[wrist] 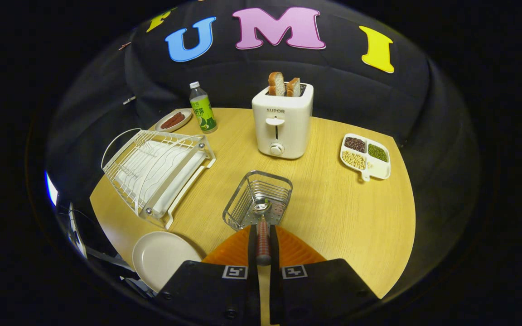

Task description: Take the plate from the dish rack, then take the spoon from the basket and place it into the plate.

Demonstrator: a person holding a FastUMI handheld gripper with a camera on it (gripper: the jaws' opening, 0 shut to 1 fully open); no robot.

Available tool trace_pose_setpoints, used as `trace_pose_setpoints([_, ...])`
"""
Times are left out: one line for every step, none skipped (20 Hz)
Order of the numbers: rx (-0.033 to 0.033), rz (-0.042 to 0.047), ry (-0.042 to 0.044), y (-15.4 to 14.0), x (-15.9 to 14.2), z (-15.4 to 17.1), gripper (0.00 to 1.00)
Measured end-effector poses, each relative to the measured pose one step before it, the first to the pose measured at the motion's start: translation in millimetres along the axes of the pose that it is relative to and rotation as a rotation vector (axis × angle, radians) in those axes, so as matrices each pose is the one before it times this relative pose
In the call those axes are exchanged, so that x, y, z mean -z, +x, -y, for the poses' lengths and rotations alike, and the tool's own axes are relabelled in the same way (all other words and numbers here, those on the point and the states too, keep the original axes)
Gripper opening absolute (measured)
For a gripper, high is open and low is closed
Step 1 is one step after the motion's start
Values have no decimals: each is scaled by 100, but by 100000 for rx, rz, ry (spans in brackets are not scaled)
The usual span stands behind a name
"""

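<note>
1. Your gripper (pixel 263 242) is clenched on the spoon (pixel 262 226) by its handle, so the bowl points ahead over the basket (pixel 258 199).
2. The plate (pixel 161 256) lies flat on the table (pixel 342 217) just left of the fingers, already out of the dish rack (pixel 157 170), ready to receive the spoon.
3. The toaster (pixel 282 120) stands beyond, well clear.
</note>
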State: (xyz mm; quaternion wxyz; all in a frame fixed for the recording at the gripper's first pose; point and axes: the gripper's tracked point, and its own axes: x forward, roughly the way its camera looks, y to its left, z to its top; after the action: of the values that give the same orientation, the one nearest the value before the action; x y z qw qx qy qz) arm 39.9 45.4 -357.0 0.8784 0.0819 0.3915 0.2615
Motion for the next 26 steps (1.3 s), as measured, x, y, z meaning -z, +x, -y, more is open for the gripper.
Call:
trace_pose_setpoints([266,1047,1937,-619,-185,-30,12])
trace_pose_setpoints([-328,2017,1658,-756,-501,-109,12])
trace_pose_setpoints([60,1925,842,-786,-477,-34,13])
trace_pose_setpoints([470,1542,-534,-698,-433,38,13])
trace_pose_setpoints([393,1124,-1501,-677,-357,-20,12])
trace_pose_setpoints([415,638,-1211,-713,-385,-118,12])
trace_pose_setpoints([408,873,399,-619,-425,-198,12])
trace_pose_setpoints([-543,1878,1138,-924,-827,-477,10])
trace_pose_setpoints([-159,2165,920,-1153,-806,-607,10])
trace_pose_setpoints([-184,1632,351,-956,-646,-500,10])
trace_pose_setpoints([-1118,1514,715,-1236,-629,-981,10])
trace_pose_setpoints([-2109,819,805,-1196,-356,-1289,10])
trace_pose_setpoints([-3051,-531,261,-1177,114,-1525,10])
trace_pose_setpoints([-3581,-905,-30,-868,460,-1647,10])
trace_pose_setpoints([-3815,-1988,-366,-601,964,-1748,10])
trace_pose_setpoints([-3191,-2664,-780,-235,1403,-1614,10])
trace_pose_setpoints([-2257,-2624,-1187,9,1569,-1331,10])
trace_pose_setpoints([-1354,-2310,-613,416,1472,-1053,10])
trace_pose_setpoints([-989,-2361,581,616,1633,-1038,10])
trace_pose_setpoints([-1244,-2005,1056,850,1399,-933,10])
trace_pose_setpoints([-595,-1930,1584,960,1292,-566,10])
trace_pose_setpoints([-293,-1386,1762,922,1087,-337,10])
trace_pose_setpoints([235,-894,2097,722,859,-206,10])
trace_pose_setpoints([470,170,1832,588,559,-68,10])
trace_pose_setpoints([870,460,1003,527,428,63,10])
trace_pose_setpoints([851,-45,298,437,508,153,10])
